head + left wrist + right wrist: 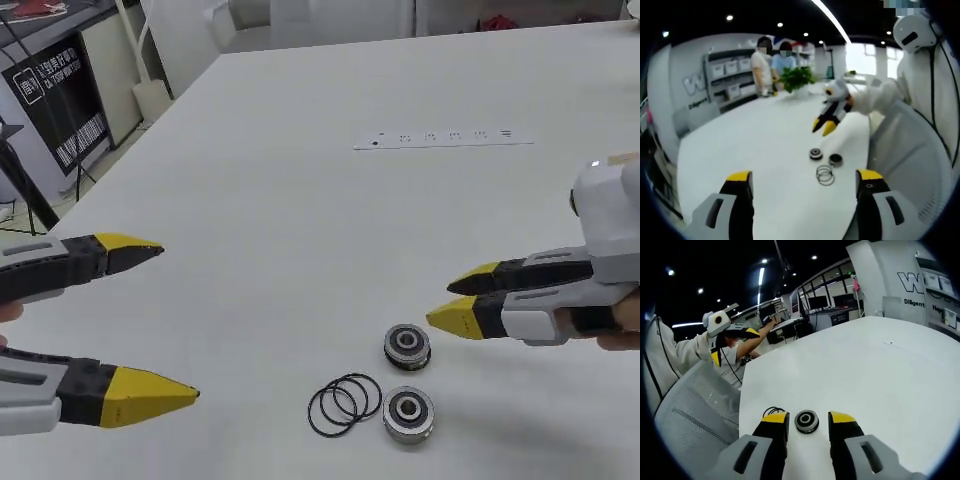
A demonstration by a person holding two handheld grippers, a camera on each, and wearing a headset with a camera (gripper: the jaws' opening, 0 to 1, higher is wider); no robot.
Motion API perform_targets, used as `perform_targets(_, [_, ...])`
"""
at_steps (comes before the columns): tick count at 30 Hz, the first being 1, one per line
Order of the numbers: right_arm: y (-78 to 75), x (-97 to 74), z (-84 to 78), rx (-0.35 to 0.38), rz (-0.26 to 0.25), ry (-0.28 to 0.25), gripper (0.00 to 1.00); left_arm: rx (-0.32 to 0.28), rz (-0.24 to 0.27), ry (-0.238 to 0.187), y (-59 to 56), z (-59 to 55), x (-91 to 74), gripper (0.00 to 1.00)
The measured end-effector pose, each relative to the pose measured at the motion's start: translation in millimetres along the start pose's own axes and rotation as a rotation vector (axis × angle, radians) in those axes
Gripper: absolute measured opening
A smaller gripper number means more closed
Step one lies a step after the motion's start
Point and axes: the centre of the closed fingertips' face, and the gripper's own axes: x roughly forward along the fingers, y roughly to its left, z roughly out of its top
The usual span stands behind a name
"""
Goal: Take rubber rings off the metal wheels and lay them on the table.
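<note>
Black thin rubber rings (345, 402) lie in a small overlapping pile on the white table (300, 200), just to the left of the nearer round metal wheel (408, 414). The farther metal wheel (407, 346) lies flat just behind it, a little apart. My right gripper (440, 302), with yellow tips, hangs near the farther wheel, on its right side. Its jaws are a little apart and pinch nothing. In the right gripper view I see this wheel (806, 421) between the two jaws. My left gripper (178, 322) is well apart from the wheels, at the left side, with its jaws spread wide and empty. A flat white power strip (443, 138) lies far behind on the table.
</note>
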Motion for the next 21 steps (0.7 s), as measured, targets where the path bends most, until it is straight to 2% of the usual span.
perform_targets(6, [-0.5, 0.3, -12.8, 0.000, -0.001, 0.003, 0.30, 0.036, 0.007, -0.020, 5.5, 15.5, 5.5, 0.83])
perform_targets(9, [0.2, 1.4, -17.9, -0.010, 0.000, 0.003, 0.31, 0.061, 0.019, -0.011, 10.7, 20.1, 10.6, 0.80])
perform_targets(17, [2.5, 5.3, -28.6, -0.033, 0.008, 0.012, 0.33, 0.105, -0.017, -0.035, 10.7, 42.0, 30.8, 0.79])
perform_targets(21, [2.2, 6.8, -30.9, -0.035, 0.011, 0.012, 0.33, 0.123, -0.035, -0.030, 10.5, 46.8, 41.8, 0.77])
